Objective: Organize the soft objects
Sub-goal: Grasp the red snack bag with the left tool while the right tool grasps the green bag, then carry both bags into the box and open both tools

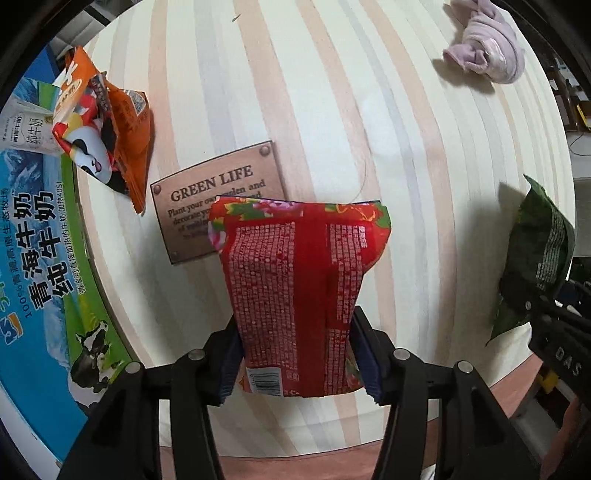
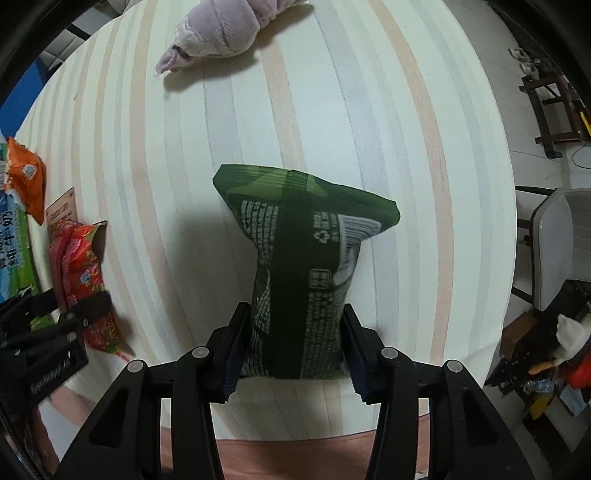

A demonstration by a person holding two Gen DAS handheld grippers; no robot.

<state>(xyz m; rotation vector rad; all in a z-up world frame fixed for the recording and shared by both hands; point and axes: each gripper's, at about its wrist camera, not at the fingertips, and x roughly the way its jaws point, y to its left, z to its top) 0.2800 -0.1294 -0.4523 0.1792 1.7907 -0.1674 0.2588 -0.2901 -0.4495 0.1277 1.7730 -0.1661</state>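
The left gripper (image 1: 299,363) pinches a red snack bag (image 1: 295,280) above the striped table (image 1: 369,129). The right gripper (image 2: 293,360) squeezes a green bag (image 2: 299,273), a purple plush toy (image 2: 218,29) lying beyond.

Each gripper (image 1: 299,365) (image 2: 293,363) is matte black, with silver screws and dark blue finger pads.

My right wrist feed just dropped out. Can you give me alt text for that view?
The right gripper is shut on a green snack bag over the striped table. A lilac plush toy lies at the far edge. At left, the left gripper holds a red floral bag.
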